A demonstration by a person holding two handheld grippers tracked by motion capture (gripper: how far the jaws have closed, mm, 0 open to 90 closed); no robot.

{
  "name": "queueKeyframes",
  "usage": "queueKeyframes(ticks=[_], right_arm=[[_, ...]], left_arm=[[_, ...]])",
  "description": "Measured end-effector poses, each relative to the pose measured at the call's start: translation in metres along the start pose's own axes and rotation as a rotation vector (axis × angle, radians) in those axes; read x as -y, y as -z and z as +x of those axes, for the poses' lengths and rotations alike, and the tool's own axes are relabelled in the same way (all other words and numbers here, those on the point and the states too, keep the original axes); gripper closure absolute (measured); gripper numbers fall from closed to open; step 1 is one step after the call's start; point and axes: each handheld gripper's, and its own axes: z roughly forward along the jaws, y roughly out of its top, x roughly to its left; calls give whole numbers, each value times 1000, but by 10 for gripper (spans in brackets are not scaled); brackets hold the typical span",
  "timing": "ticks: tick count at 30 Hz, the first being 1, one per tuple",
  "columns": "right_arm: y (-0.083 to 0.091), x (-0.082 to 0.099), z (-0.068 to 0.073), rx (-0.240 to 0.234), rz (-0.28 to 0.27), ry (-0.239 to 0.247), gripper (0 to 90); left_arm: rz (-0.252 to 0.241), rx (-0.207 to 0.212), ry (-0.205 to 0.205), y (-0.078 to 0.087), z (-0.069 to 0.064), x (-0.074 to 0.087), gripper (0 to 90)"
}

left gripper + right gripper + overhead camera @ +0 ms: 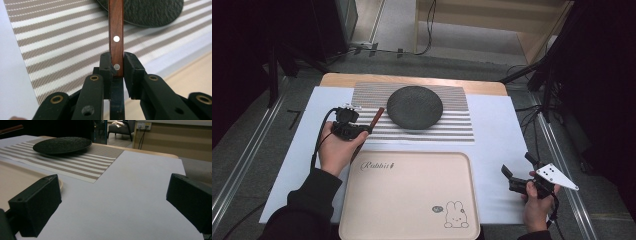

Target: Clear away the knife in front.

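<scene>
I count one dark round plate (414, 106), one striped placemat (452, 127), one beige tray (409, 200) with a rabbit print, and one wooden-handled utensil (116, 30). I see two hand-held grippers: the left hand-held gripper (357, 131) and the right hand-held gripper (511, 179).

Bare white sheet (140, 195) ahead of right tongs (112, 205); dark plate (62, 145) well aside.
</scene>
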Motion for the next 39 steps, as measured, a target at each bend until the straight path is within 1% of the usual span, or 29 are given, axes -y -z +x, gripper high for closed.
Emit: queueKeyframes(ticks=[2,3,4,5,6,7,8,9,11,13,14,15,18,19,22,23,24,25,27,28,29,30,33,34,35,39], right_arm=[[0,0,0,1,1,0,0],[0,0,0,2,2,0,0],[0,0,0,2,2,0,0],[0,0,0,2,2,-1,0],[0,0,0,2,2,-1,0],[0,0,0,1,2,0,0],[0,0,0,2,2,0,0],[0,0,0,2,2,0,0],[0,0,0,1,3,0,0],[0,0,0,1,4,-3,0],[0,0,0,1,2,0,0],[0,0,0,1,2,0,0],[0,0,0,2,4,-2,0],[0,0,0,2,4,-2,0],[0,0,0,2,5,-1,0],[0,0,0,2,7,1,0],[0,0,0,2,7,1,0],[0,0,0,3,8,1,0],[0,0,0,2,7,0,0],[0,0,0,2,7,-1,0],[0,0,0,3,7,-1,0],[0,0,0,3,7,-1,0],[0,0,0,3,8,1,0],[0,0,0,2,7,-1,0],[0,0,0,3,7,-4,0],[0,0,0,3,8,2,0]], left_arm=[[2,-2,-5,2,-2,3,765],[-3,3,-6,5,-5,8,765],[-3,3,-6,5,-5,8,765],[-4,-1,-16,8,-8,13,764],[-4,-1,-16,8,-8,13,765],[-6,-3,-22,10,-10,17,765],[-10,4,-20,13,-12,22,765],[-10,4,-20,13,-12,22,765],[-10,-8,-28,16,-16,28,765],[-13,-7,-27,21,-20,34,765],[-13,-7,-27,21,-20,34,765],[-17,-8,-23,22,-21,37,765],[-19,6,-12,28,-24,49,764],[-19,6,-12,28,-24,49,765],[-21,16,-1,30,-26,57,765],[-21,25,7,31,-28,63,765],[-21,25,7,31,-28,63,765],[-18,33,10,31,-31,69,765],[-18,41,17,32,-33,75,765],[-18,41,17,32,-33,75,765],[-16,44,19,31,-35,81,765],[-16,44,19,31,-35,81,764],[-20,57,40,31,-37,92,765],[-20,57,40,31,-37,92,764],[-20,61,49,31,-38,97,765],[-21,65,70,29,-38,109,764]])
